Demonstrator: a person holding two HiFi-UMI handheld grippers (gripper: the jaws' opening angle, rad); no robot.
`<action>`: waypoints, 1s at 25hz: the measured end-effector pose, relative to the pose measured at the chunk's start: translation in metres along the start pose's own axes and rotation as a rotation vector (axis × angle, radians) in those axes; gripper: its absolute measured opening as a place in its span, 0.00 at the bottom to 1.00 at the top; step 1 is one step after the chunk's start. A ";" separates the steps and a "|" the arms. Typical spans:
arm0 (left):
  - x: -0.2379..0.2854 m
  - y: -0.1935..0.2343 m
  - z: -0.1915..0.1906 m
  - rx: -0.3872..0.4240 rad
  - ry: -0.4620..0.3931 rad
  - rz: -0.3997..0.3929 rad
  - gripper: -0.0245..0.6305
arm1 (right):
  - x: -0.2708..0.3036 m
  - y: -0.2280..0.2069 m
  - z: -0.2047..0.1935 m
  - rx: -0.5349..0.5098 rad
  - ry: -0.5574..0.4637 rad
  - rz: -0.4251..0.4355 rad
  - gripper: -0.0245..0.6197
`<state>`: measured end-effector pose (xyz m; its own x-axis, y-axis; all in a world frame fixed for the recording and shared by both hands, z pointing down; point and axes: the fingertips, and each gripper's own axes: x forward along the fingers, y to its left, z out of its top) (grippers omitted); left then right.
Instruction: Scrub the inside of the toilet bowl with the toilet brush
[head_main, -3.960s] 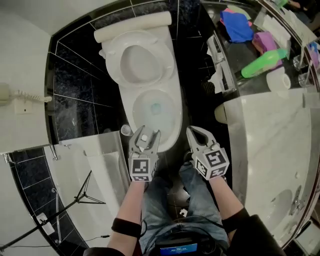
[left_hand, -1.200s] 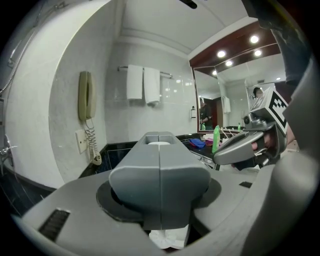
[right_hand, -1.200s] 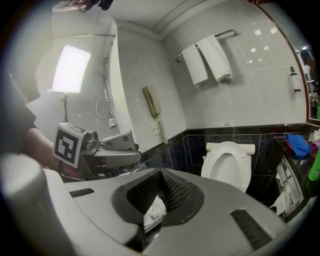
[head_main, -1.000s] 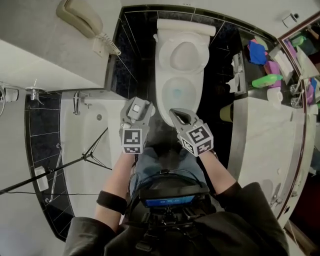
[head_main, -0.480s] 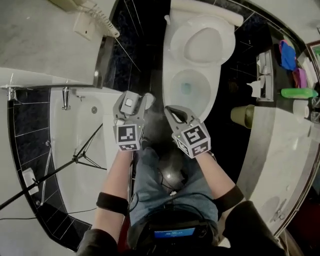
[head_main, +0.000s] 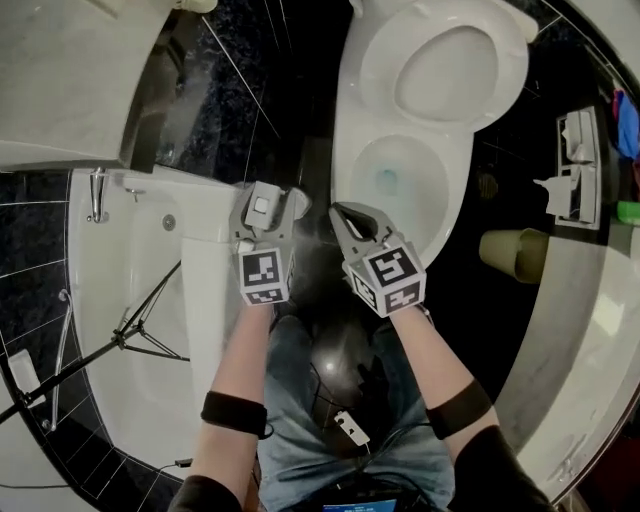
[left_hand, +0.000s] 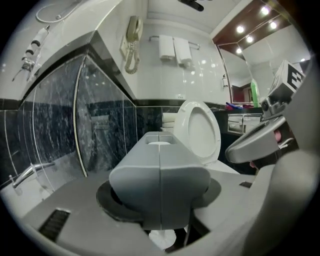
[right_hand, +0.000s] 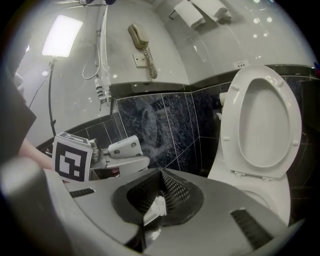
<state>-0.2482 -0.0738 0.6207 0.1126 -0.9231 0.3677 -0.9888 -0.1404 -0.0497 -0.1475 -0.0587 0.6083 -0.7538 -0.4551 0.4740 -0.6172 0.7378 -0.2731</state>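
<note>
Two grippers, both empty: the left gripper's (left_hand: 160, 145) jaws are pressed together along a seam, and the right gripper's (right_hand: 160, 175) mesh pads meet in a ridge. There is one toilet (head_main: 400, 180), seat and lid raised, ahead of both sets of jaws and a little to their right. One white rounded thing, seemingly the toilet brush (left_hand: 162, 239), shows just under the left jaws, untouched. One wall phone (left_hand: 131, 45) hangs above and left of them, and two paper rolls (left_hand: 174, 49) straight above.
</note>
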 end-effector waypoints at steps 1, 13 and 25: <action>0.005 0.001 -0.011 -0.001 -0.002 0.005 0.41 | 0.008 -0.002 -0.007 0.000 -0.004 0.000 0.05; 0.058 0.009 -0.118 0.010 -0.004 0.003 0.41 | 0.074 -0.032 -0.082 0.002 -0.028 -0.020 0.05; 0.090 0.009 -0.189 -0.012 0.005 0.018 0.41 | 0.096 -0.052 -0.125 -0.009 -0.028 -0.020 0.05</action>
<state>-0.2652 -0.0905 0.8292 0.0938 -0.9238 0.3713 -0.9918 -0.1191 -0.0456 -0.1600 -0.0783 0.7727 -0.7474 -0.4835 0.4557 -0.6303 0.7328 -0.2563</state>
